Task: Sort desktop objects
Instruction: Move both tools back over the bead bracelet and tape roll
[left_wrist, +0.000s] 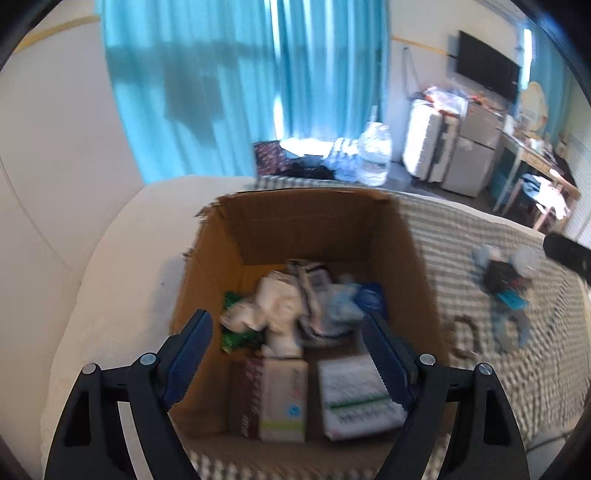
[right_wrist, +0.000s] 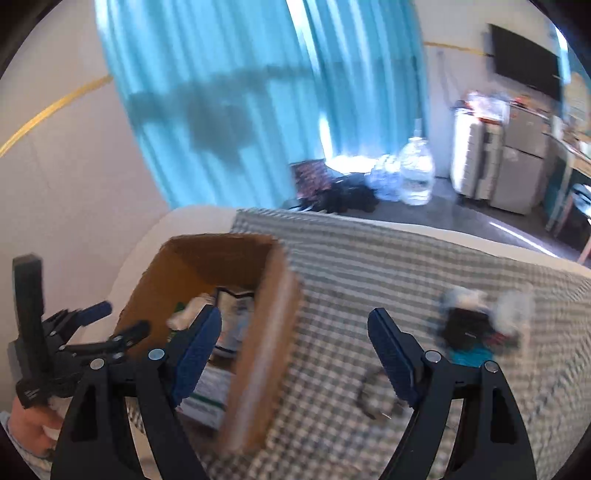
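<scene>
On the grey-and-white checked cloth, toward its right edge, a small heap of loose oddments (right_wrist: 476, 328) (black, white and teal pieces, too blurred to name) lies unsorted, with a dark wire-like loop (right_wrist: 373, 398) nearer the front. An open brown cardboard box (left_wrist: 221, 236) stands at the cloth's left edge, already holding white packets, a green wrapper and flat cartons, evidently the collecting point. Above its contents hangs the left gripper (left_wrist: 288, 354), jaws wide and empty. Between box and heap, the right gripper (right_wrist: 295, 350) also gapes empty, probably bound for the heap.
</scene>
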